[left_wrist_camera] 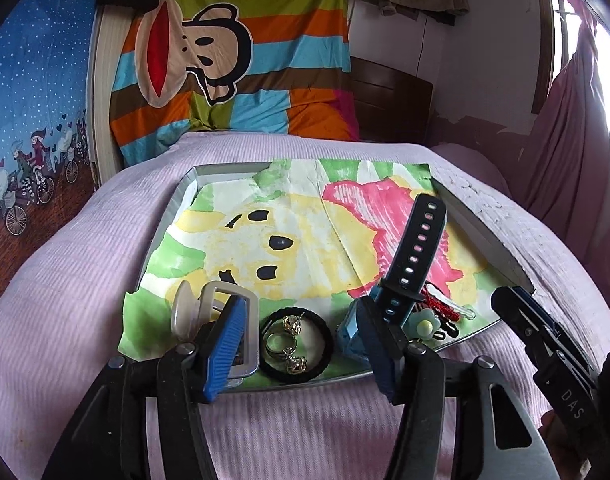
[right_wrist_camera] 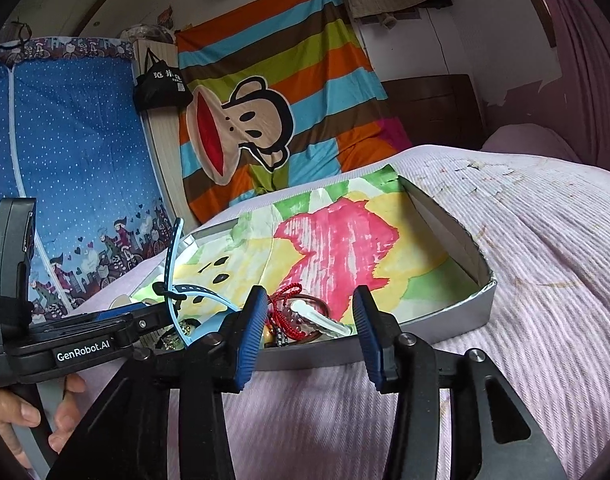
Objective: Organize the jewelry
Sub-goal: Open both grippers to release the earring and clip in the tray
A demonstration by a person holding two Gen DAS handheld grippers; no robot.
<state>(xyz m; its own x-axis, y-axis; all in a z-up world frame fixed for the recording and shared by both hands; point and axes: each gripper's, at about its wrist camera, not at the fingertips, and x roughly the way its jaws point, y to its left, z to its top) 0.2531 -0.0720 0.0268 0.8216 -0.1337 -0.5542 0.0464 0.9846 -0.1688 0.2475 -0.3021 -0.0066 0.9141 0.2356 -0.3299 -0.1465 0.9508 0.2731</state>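
A grey shallow tray (left_wrist_camera: 181, 196) lined with colourful painted paper lies on a pink bedspread. At its near edge lie a silver buckle (left_wrist_camera: 247, 300), a black hair tie (left_wrist_camera: 293, 345) ringing gold earrings (left_wrist_camera: 291, 324), a blue watch with a dark strap (left_wrist_camera: 415, 248), a flower clip (left_wrist_camera: 425, 326) and a red cord (left_wrist_camera: 439, 306). My left gripper (left_wrist_camera: 301, 354) is open, its jaws standing either side of the hair tie. My right gripper (right_wrist_camera: 309, 340) is open just before the tray's near rim (right_wrist_camera: 457, 320), in front of the red cord (right_wrist_camera: 287, 308) and a white clip (right_wrist_camera: 321, 322). The watch strap (right_wrist_camera: 173, 256) stands up at the left.
The pink bedspread (left_wrist_camera: 65, 280) covers the bed around the tray. A striped monkey-print sheet (left_wrist_camera: 233, 52) hangs behind. A blue curtain (left_wrist_camera: 33, 120) is at the left and a dark headboard (left_wrist_camera: 389, 96) at the back. The left gripper's body (right_wrist_camera: 81, 344) and a hand show in the right wrist view.
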